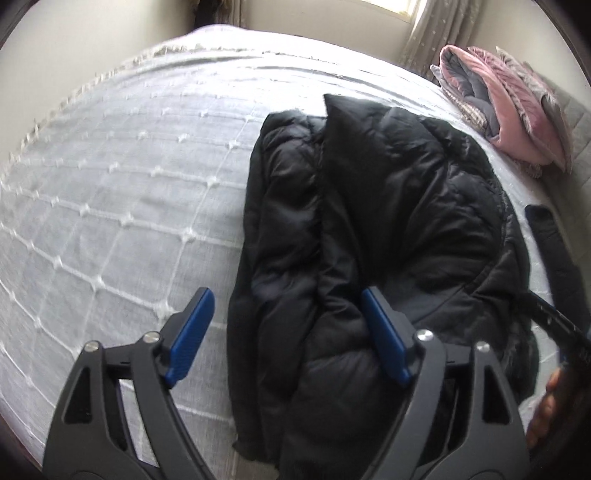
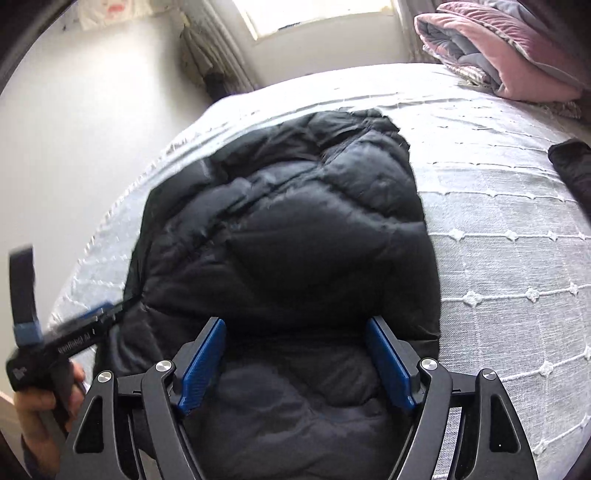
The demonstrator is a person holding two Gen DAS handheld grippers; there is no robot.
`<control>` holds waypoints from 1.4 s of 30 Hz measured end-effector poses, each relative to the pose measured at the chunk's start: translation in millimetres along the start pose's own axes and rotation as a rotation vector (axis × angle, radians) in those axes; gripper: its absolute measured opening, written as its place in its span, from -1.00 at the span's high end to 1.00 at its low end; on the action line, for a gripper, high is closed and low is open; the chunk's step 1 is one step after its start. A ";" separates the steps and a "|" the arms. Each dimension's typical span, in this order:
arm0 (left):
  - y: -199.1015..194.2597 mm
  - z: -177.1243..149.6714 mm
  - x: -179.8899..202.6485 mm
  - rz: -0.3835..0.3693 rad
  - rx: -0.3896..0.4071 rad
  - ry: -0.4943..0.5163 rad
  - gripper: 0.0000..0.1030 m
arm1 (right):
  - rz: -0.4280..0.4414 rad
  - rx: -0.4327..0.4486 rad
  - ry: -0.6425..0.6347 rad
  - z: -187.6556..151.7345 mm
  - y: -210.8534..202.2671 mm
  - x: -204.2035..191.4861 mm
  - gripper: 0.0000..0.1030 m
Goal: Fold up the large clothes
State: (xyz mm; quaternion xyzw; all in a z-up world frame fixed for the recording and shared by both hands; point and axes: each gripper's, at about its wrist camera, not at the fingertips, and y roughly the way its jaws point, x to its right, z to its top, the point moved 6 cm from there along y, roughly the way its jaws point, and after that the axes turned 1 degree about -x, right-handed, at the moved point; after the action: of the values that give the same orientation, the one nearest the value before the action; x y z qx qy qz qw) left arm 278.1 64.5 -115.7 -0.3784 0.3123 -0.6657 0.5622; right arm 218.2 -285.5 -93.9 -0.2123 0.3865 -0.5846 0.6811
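The left gripper [image 1: 286, 332] is hanging released over the near left edge of the black puffer jacket [image 1: 369, 221]: its left blue pad is standing over bare bedspread, its right pad over the jacket's folded sleeve area, and neither is pressing on cloth. The right gripper [image 2: 295, 362] is also standing released, both blue pads spread wide over the jacket's [image 2: 288, 240] near end with dark padding showing between them, nothing pinched.

The jacket is lying folded lengthwise in a bulky bundle, running from the near edge of the bed [image 1: 110, 184] toward its far side. In the right wrist view the left hand [image 2: 40, 413] is wrapping around its tool's handle at the jacket's left side; in the left wrist view fingers of the right hand [image 1: 546, 406] are showing at the right edge.

There is one black jacket and one folded pink and grey quilt [image 1: 506, 110] lying near the bed's far right corner, well apart from the jacket. A dark strip of cloth [image 1: 554, 240] is lying by the bed's right edge; what it is I cannot tell.

A white bedspread [image 2: 498, 240] with a tufted grid is covering the bed. Beyond it are a pale wall, a curtain [image 1: 428, 33] and a bright window [image 2: 317, 14].
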 end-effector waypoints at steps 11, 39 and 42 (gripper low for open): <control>13.0 -9.0 -7.7 -0.018 -0.047 -0.019 -0.94 | 0.068 -0.029 0.234 3.7 -7.1 73.8 -0.61; 33.0 -7.4 0.1 -0.129 -0.102 -0.111 -0.40 | 0.238 -0.117 0.388 -12.4 32.3 96.9 -0.59; 31.9 -7.5 3.1 -0.127 -0.094 -0.098 -0.23 | 0.221 -0.107 0.355 -11.9 30.9 92.2 -0.50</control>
State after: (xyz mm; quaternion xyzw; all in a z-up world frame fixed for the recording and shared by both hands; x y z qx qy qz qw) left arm 287.8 55.8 -146.0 -0.4555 0.2909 -0.6654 0.5149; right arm 230.2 -365.1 -149.7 -0.0984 0.5518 -0.5133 0.6499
